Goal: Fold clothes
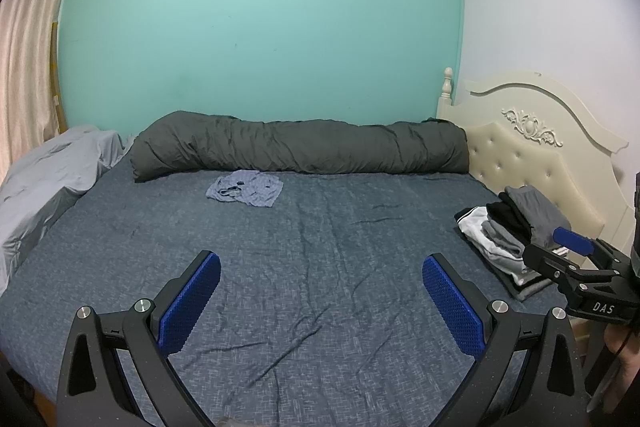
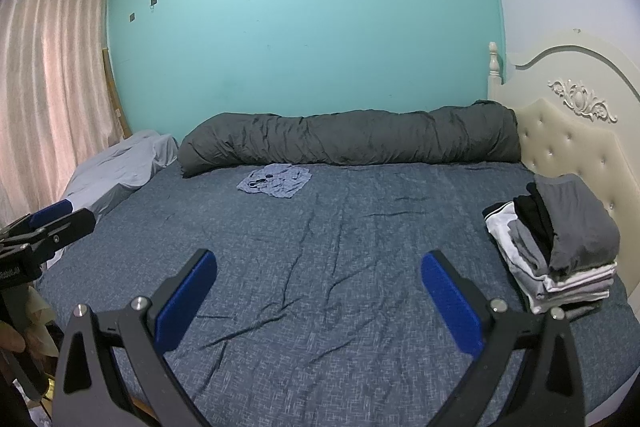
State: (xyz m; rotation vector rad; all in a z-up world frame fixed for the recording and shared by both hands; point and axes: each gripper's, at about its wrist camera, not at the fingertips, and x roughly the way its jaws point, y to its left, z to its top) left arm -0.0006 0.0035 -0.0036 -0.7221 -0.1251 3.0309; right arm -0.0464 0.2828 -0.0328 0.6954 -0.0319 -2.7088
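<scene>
A crumpled light-blue patterned garment (image 1: 245, 190) (image 2: 275, 180) lies far back on the bed, just in front of the rolled duvet. A stack of folded clothes (image 1: 510, 233) (image 2: 556, 241), grey, black and white, sits at the bed's right side by the headboard. My left gripper (image 1: 320, 267) hovers open over the near part of the bed with nothing between its blue pads. My right gripper (image 2: 319, 263) is open too and empty, near the front edge. The folded stack lies just to its right. Both grippers are far from the blue garment.
The bed (image 1: 320, 247) (image 2: 340, 247) has a wrinkled blue-grey sheet. A rolled dark grey duvet (image 1: 300, 147) (image 2: 348, 139) lies along the teal wall. A light grey pillow (image 1: 48, 167) (image 2: 124, 163) is at the left, a cream headboard (image 1: 532, 155) (image 2: 568, 131) at the right, curtains (image 2: 52, 67) far left.
</scene>
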